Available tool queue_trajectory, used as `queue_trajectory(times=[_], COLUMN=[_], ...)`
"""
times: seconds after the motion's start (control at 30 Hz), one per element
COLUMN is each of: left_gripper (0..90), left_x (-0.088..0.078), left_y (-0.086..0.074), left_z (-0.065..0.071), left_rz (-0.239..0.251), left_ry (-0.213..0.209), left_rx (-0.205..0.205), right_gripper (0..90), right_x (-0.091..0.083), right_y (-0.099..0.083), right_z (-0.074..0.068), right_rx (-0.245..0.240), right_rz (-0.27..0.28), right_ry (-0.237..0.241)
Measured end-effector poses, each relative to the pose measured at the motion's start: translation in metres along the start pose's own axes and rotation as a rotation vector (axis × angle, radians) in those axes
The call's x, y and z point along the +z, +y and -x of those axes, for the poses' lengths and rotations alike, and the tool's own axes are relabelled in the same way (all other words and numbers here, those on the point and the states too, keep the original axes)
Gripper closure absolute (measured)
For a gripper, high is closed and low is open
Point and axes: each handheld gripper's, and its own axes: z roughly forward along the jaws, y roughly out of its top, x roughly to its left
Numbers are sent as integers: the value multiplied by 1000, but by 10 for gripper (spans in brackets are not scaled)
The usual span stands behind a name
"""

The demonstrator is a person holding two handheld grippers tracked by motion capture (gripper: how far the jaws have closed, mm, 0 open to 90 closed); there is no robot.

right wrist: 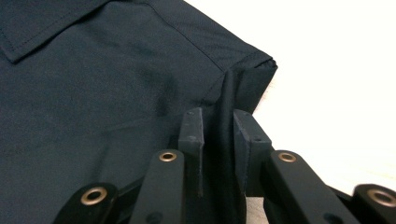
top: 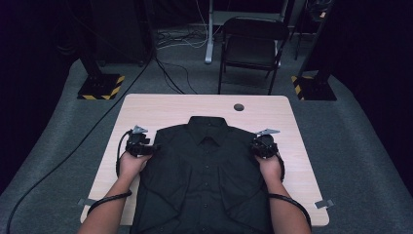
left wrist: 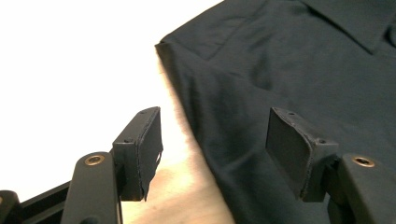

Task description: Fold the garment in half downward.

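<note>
A plain black shirt [top: 207, 170], without pattern, is seen on a pale wood-grain tabletop [top: 160, 108]. Both the left gripper [top: 155, 147] and the right gripper [top: 253, 145] are black, each topped by a grey plate; brass-coloured rivets are seen on their arms. The floor [top: 350, 146] is covered in grey carpet. Yellow-and-black stripes are shown on the far stand bases [top: 101, 87]. A black chair [top: 251, 48] is seen beyond.
</note>
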Motion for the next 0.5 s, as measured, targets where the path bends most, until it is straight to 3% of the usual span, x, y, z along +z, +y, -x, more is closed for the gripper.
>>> queue_trajectory(times=[0.2,0.5], left_gripper=[379,404], left_x=[6,18], left_y=[4,10], left_z=[-5,0], left_rz=[-12,-38], left_ry=[5,14], left_rx=[-23,-18], right_gripper=[752,751], right_x=[0,0], right_y=[0,0], right_z=[0,1], right_rx=[-1,2], right_rz=[2,-1], right_ry=[-4,4])
